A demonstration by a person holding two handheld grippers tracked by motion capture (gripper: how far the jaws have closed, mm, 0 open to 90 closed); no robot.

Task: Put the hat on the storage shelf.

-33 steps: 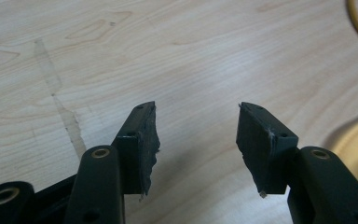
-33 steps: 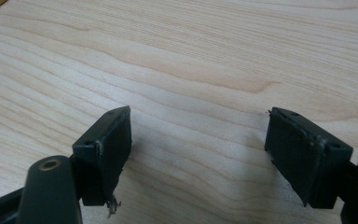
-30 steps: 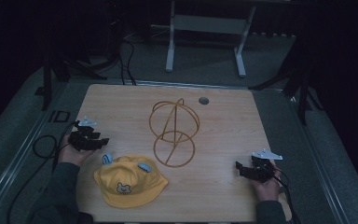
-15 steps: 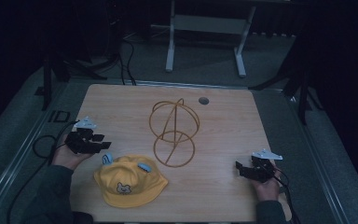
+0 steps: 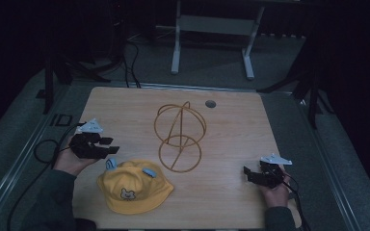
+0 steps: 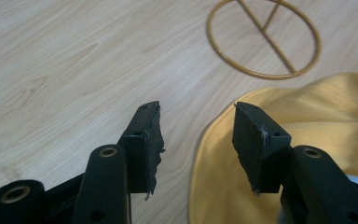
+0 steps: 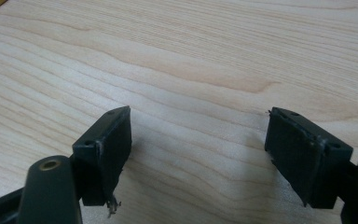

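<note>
Left gripper (image 5: pixel 111 145): held above the table's left part, just beside the hat's upper left edge; jaws spread, nothing between them. They have just been closing a little.
Left gripper view: both black pads (image 6: pixel 145 140) stand apart over bare wood; the hat's brim lies under and beside the pad at the right of that view, not pinched.
Right gripper (image 5: pixel 248 174): low over the table's right front part, well apart from the hat; jaws spread wide, bare wood between them.
Hat (image 5: pixel 134 186): yellow, with a small bear face on the front and pale blue ears on top; lies flat near the table's front edge, left of centre.
Wire frame (image 5: pixel 179 137): gold, a ring base with hoops rising from it; stands mid-table, its base ring just beside the hat's right upper edge. Touching or not: cannot tell.
Table (image 5: pixel 231 130): light wood, a small round grey plug near the far edge.
</note>
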